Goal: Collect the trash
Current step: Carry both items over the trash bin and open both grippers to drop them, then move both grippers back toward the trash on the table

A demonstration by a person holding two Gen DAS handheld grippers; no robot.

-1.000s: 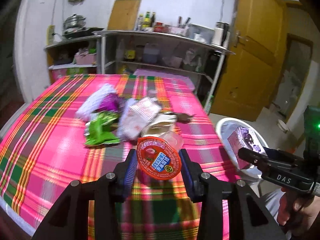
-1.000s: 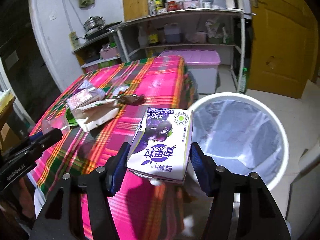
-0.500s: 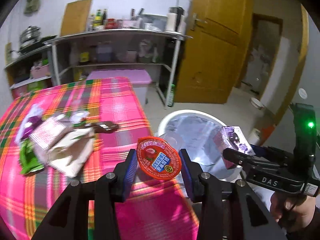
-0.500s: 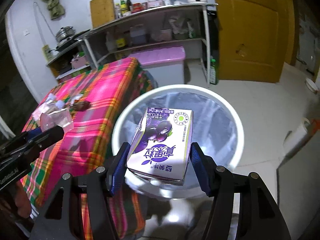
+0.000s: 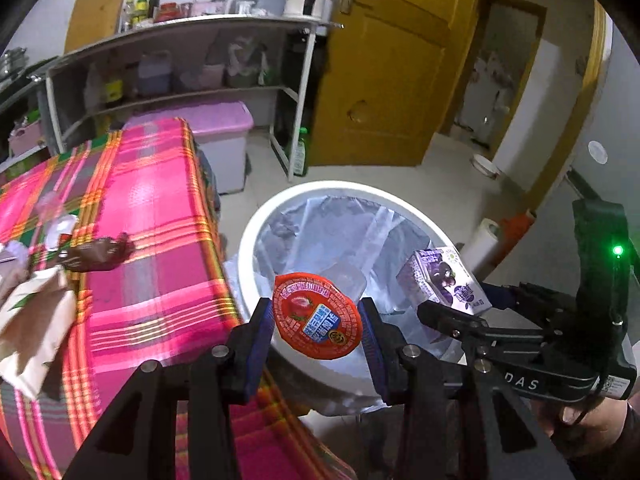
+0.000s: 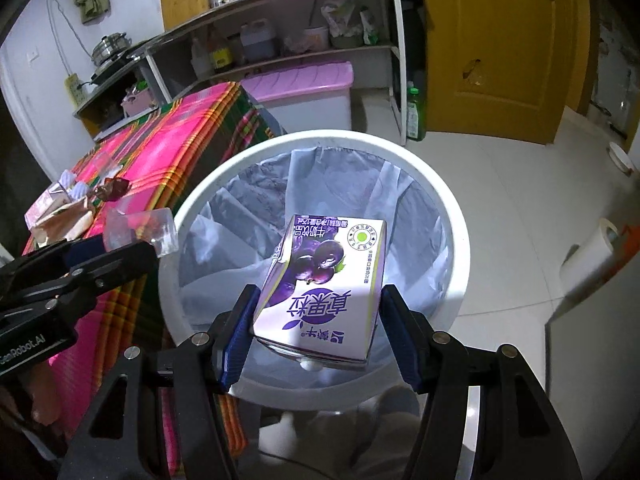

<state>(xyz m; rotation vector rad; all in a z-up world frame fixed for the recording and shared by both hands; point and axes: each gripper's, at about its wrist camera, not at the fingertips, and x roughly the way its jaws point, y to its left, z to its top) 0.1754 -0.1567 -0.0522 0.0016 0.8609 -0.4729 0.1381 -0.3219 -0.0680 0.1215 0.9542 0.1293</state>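
Note:
My left gripper (image 5: 317,326) is shut on a clear plastic jelly cup (image 5: 318,316) with a red foil lid, held over the near rim of the white trash bin (image 5: 256,228). My right gripper (image 6: 318,322) is shut on a purple milk carton (image 6: 326,284), held above the bin's lined opening (image 6: 320,196). In the left wrist view the right gripper (image 5: 448,312) with the carton (image 5: 442,280) hangs at the bin's right side. In the right wrist view the left gripper (image 6: 120,254) and its cup (image 6: 140,230) sit at the bin's left rim.
A table with a pink plaid cloth (image 5: 152,240) stands left of the bin, with a brown wrapper (image 5: 96,254), a paper bag (image 5: 36,320) and other trash on it. Behind are a shelf unit (image 5: 180,64), a pink-lidded box (image 5: 216,132) and a yellow door (image 5: 384,72).
Both grippers have swung right from over the table to over the bin, each still holding its item. The table trash has slid to the left edge of both views.

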